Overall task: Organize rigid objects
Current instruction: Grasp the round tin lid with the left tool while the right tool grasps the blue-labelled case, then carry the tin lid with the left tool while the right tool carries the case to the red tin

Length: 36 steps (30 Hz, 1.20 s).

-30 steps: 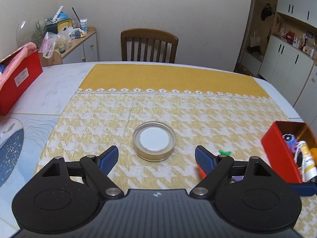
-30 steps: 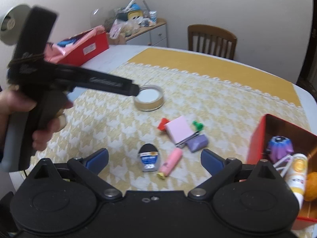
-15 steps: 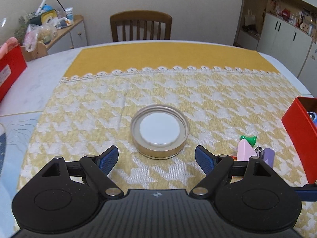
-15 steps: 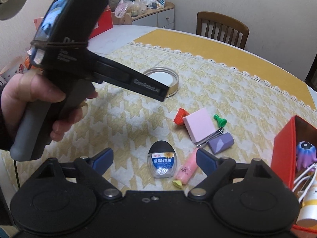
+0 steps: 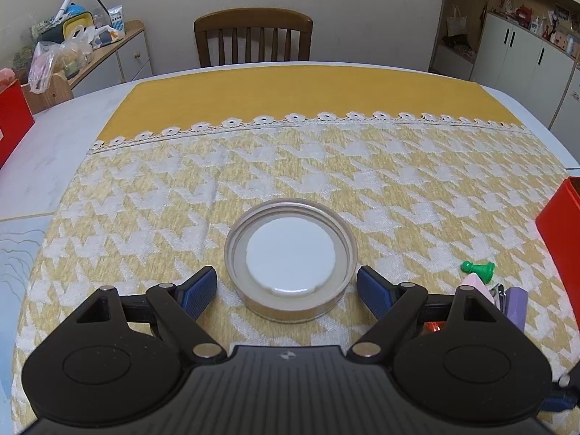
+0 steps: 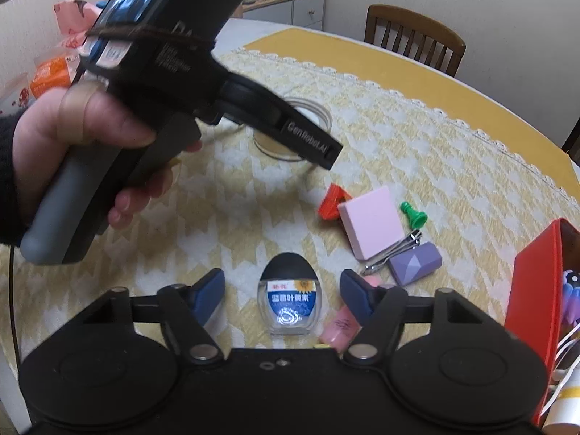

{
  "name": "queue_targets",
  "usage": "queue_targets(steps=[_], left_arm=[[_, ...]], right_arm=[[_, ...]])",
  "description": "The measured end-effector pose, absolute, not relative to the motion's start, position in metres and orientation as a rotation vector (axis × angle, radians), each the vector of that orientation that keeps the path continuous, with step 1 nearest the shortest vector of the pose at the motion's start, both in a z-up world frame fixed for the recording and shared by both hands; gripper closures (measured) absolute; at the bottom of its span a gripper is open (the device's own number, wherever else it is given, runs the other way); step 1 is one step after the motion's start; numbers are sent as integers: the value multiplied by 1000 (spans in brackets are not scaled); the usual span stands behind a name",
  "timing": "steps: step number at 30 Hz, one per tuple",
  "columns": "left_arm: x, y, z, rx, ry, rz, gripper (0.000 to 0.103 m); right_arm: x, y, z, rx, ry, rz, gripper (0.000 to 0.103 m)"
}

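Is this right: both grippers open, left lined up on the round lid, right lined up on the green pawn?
Not quite. The right gripper is lined up on the floss case, not the green pawn, per the right wrist view. The left gripper is open on the round lid.

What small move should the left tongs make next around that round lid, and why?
Probably ease the left tongs forward and down until the pads straddle the round lid, then close. They are open, the lid lies centred just ahead of the fingertips on the yellow cloth, untouched, and the gap looks only slightly wider than the lid.
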State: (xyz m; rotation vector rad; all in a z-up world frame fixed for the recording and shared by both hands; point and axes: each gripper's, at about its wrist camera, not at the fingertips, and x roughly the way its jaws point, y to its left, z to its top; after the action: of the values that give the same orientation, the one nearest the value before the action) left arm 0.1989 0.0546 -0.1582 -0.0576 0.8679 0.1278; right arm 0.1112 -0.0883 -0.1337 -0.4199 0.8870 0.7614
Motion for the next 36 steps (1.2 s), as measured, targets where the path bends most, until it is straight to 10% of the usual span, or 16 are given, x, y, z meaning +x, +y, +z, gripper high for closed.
queue_targets(steps=[14,36], left_arm=[[203,51,-161,-47,853,164,26],[159,16,-101,-7,808,183,27]], right_arm=[[101,-93,-136,-441,882,795,65],[102,-140,-81,-323,837,803,66]])
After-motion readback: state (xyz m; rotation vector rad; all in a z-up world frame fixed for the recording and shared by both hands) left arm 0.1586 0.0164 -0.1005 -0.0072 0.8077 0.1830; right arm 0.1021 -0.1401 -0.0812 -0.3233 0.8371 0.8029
